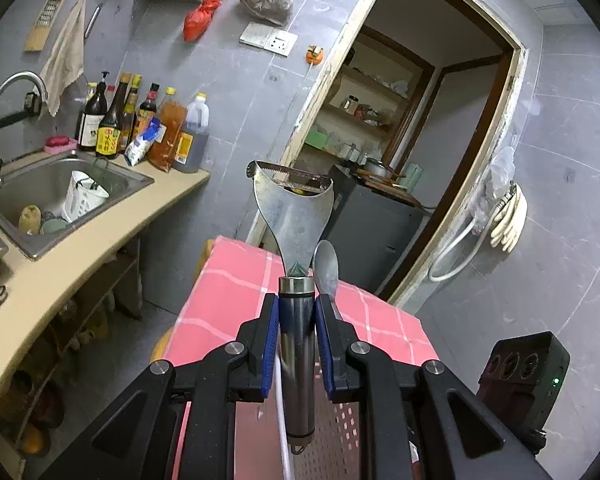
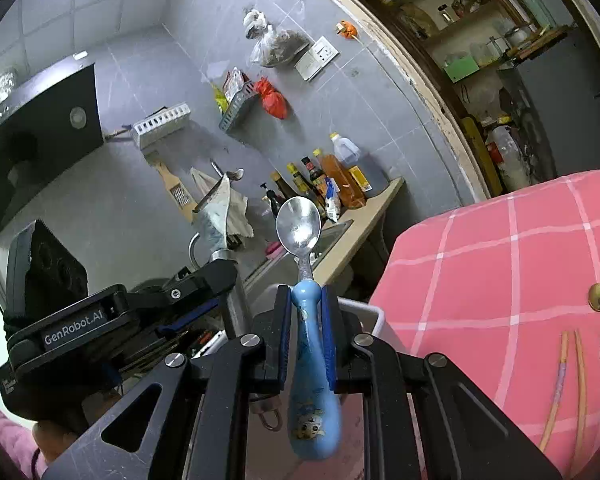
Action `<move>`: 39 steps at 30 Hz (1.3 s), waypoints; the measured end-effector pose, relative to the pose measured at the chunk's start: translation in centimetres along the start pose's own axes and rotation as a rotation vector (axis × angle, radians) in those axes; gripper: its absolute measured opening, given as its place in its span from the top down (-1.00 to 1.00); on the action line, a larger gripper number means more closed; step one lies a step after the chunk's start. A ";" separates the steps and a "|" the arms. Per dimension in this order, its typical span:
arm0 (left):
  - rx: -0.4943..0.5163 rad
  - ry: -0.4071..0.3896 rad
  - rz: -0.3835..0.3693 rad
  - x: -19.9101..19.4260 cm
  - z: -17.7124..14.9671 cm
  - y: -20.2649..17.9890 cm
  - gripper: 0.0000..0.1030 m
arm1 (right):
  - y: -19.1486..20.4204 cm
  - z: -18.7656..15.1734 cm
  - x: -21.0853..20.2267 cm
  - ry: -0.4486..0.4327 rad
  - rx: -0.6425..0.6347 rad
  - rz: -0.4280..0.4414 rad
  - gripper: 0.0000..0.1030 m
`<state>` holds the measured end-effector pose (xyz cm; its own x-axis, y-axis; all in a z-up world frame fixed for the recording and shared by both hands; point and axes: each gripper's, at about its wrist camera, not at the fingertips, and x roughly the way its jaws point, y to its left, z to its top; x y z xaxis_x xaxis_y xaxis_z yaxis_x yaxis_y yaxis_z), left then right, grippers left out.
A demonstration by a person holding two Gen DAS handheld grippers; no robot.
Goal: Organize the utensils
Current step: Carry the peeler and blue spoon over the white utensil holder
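Peeler [image 1: 294, 216] stood upright, toothed head up, clamped in the left gripper [image 1: 297, 320]; right gripper [image 2: 306, 320] squeezed the blue-handled spoon [image 2: 300, 232], bowl upward.

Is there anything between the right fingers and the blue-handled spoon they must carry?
Nothing visible: the right gripper is already shut on the blue-handled spoon, pads pressing its handle directly.

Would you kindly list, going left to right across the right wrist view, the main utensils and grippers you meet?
Left gripper → fish scaler → blue-handled spoon in the right gripper → chopsticks.
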<state>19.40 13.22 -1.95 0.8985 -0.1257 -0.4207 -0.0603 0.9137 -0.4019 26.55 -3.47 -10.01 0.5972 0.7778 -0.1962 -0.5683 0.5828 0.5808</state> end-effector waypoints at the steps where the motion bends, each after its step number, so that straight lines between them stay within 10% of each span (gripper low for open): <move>1: -0.003 0.004 -0.004 0.0 -0.2 0.1 0.66 | 0.1 0.0 -0.2 0.008 -0.011 -0.002 0.74; 15: 0.008 0.028 -0.006 -0.9 -1.3 0.4 0.66 | 0.0 -0.6 -1.7 0.024 -0.012 0.003 0.74; 25: -0.067 0.003 -0.011 -1.2 -0.5 0.8 0.66 | -2.8 0.0 0.0 -0.119 0.243 0.201 0.74; 39: -0.091 -0.016 -0.004 -1.3 -0.5 1.0 0.66 | -2.3 -3.3 2.7 -0.128 0.279 0.298 0.74</move>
<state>17.94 14.09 -2.23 0.9054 -0.1221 -0.4066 -0.0959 0.8742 -0.4760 27.57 -1.92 -14.49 0.5055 0.8568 0.1015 -0.5620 0.2377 0.7923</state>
